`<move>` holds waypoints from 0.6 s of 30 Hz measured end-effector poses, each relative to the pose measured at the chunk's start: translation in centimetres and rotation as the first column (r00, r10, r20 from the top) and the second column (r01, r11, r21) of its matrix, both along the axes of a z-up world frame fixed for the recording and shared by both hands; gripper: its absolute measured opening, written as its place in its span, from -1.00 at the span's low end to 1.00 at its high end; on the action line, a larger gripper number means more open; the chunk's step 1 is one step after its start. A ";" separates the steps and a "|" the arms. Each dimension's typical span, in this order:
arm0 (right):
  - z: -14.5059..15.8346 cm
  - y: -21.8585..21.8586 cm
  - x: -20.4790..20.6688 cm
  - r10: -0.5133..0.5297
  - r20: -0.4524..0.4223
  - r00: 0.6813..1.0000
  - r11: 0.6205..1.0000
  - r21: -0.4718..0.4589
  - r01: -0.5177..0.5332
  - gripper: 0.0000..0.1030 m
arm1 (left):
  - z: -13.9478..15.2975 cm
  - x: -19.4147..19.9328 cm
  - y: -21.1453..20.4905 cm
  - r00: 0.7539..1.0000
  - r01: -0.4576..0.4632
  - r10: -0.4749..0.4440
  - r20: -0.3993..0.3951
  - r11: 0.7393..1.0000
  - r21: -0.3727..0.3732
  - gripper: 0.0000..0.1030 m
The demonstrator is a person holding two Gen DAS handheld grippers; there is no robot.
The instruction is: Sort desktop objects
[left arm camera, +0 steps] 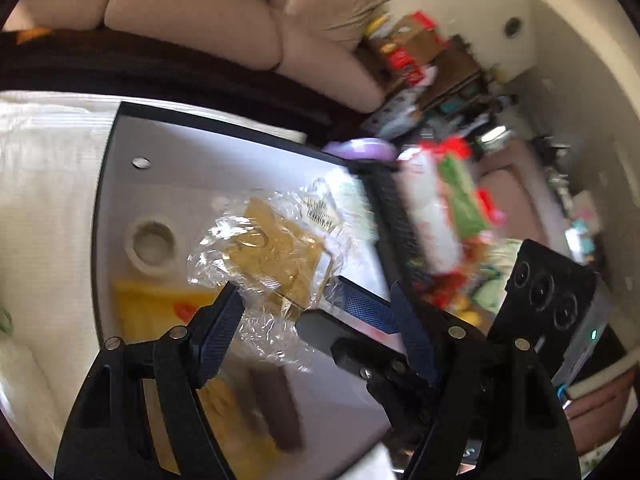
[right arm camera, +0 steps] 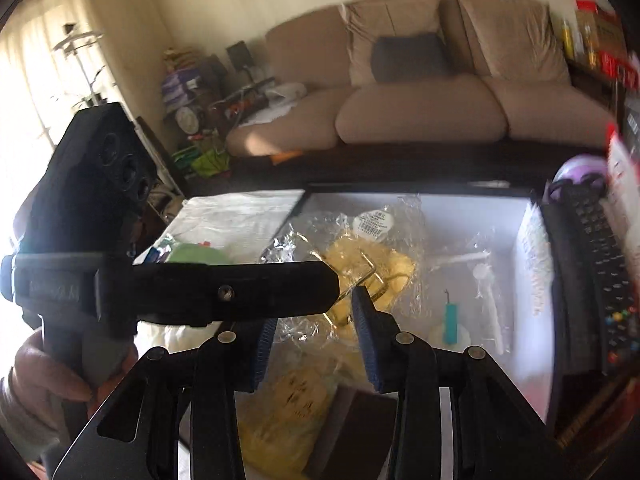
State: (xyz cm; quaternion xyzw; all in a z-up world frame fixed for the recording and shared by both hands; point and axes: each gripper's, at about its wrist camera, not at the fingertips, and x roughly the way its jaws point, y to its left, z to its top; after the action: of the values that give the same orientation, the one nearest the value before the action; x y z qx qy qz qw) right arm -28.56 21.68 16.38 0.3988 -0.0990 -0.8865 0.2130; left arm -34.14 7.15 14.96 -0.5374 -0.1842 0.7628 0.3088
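A crinkled clear plastic packet with yellow contents and metal hooks hangs above an open grey box. My left gripper straddles its lower part, the left pad pressed into the plastic. Between its jaws also lie the fingers of the right gripper, which come in from the right. In the right wrist view the same packet fills the gap of my right gripper, whose pads pinch its lower plastic. One black finger of the left gripper crosses in front, with a hand on its handle.
In the box lie a tape roll, a yellow packet, a brown bar and a teal piece. A black remote and snack packs lie right of it, a white cloth left. A sofa stands behind.
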 end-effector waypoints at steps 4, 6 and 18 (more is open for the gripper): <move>-3.7 0.8 -4.7 -0.133 0.213 0.968 0.986 0.125 0.108 -0.12 | -2.4 -2.1 0.5 0.996 -0.032 0.048 0.071 0.978 -0.205 0.45; -3.5 1.1 -4.6 -0.142 0.192 0.971 0.985 0.121 0.120 -0.11 | -1.9 -1.6 0.2 0.998 -0.030 0.040 0.046 0.978 -0.208 0.45; -0.6 1.9 0.5 -0.162 0.126 0.979 0.985 0.079 0.152 0.03 | 1.0 0.8 -2.0 0.997 -0.067 0.071 0.033 0.991 -0.119 0.67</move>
State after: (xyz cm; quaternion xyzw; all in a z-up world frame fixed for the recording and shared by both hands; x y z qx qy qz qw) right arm -28.04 23.54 15.75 0.4548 -0.1135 -0.8750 0.1214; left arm -33.35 5.19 15.95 -0.5619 -0.1630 0.7726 0.2464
